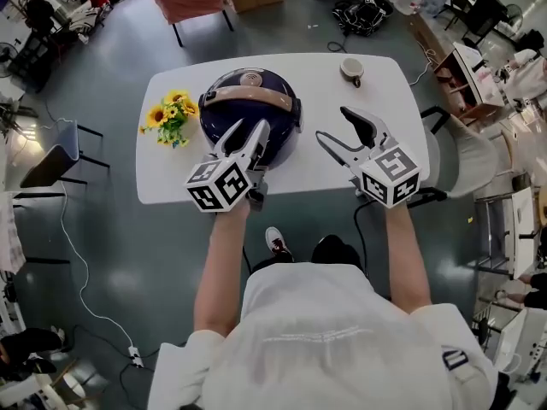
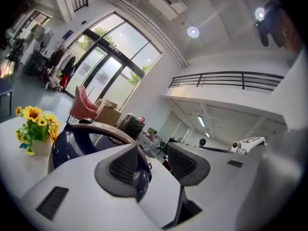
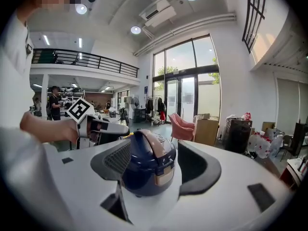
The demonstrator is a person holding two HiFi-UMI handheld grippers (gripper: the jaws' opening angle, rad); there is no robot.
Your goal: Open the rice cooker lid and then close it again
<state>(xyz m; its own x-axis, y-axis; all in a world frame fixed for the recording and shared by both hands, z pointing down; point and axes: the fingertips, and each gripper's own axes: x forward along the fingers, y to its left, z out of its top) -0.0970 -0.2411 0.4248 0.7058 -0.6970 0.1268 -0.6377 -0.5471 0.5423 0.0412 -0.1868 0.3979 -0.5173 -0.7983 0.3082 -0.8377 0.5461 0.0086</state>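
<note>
Head view: rice cooker point(image 1: 256, 114), emblem point(image 1: 251, 79) unreadable

The person wears a white short-sleeved T-shirt point(image 1: 325, 340) with a faint pale line of print across it and a small dark mark point(image 1: 455, 359) on the right sleeve. A white shoe with a red accent point(image 1: 275, 242) shows under the counter's edge. The left gripper point(image 1: 249, 137) has a smooth white moulded body, with a cube of black-and-white square markers point(image 1: 218, 184) at its rear. The right gripper point(image 1: 332, 123) is built alike and has its own marker cube point(image 1: 391, 175). Dark grey ribbed pads point(image 2: 124, 166) line the inner faces of the white jaws. Small dark rectangular slots point(image 3: 260, 195) are set into the shells.
</note>
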